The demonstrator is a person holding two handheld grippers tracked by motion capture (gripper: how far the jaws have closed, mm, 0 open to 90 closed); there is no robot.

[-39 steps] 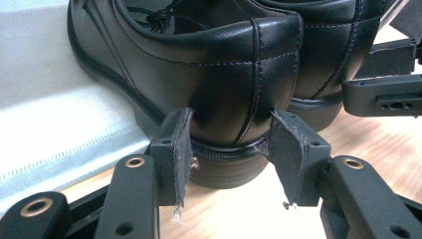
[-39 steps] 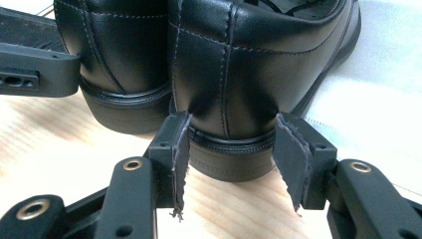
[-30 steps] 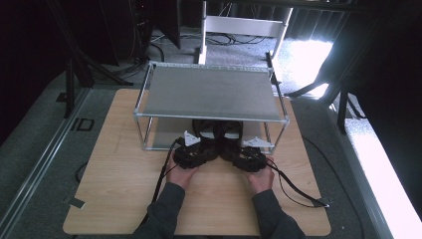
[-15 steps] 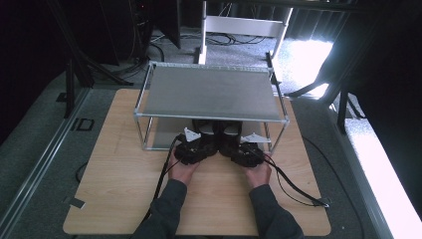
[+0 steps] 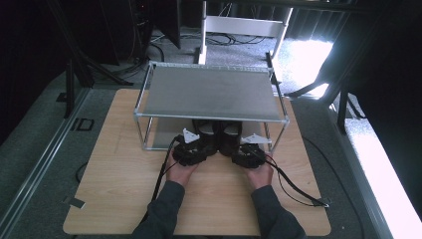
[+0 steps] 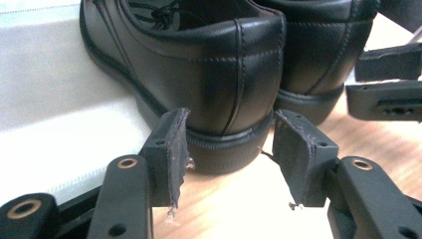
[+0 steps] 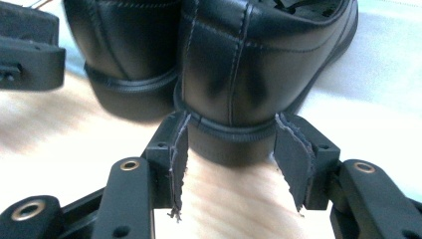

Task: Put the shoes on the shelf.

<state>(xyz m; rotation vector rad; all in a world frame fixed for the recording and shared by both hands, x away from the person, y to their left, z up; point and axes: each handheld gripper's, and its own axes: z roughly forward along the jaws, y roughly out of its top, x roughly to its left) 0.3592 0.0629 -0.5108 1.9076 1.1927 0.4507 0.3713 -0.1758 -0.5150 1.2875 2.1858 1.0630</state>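
Note:
Two black leather shoes stand side by side under the metal rack [image 5: 211,92], heels toward me. My left gripper [image 5: 191,149] is open at the left shoe [image 5: 206,130]. In the left gripper view its pads [image 6: 171,149] flank that shoe's heel [image 6: 224,84] with gaps on both sides, gripper [image 6: 231,154]. My right gripper [image 5: 249,152] is open at the right shoe [image 5: 230,133]. In the right gripper view the heel [image 7: 234,84] sits between the pads [image 7: 293,159], which lie close beside its sole, gripper [image 7: 231,157].
The rack stands on a wooden table [image 5: 124,189], its top shelf covering the shoes' fronts. A white lower shelf [image 6: 50,99] lies under the shoes' front parts, and the heels hang over the wood. Thin rack legs [image 5: 146,134] stand either side. Cables [image 5: 293,184] trail back from both grippers.
Both hands have edged forward toward the rack, bringing the jaws around the shoes' heels. The shoes have not visibly moved.

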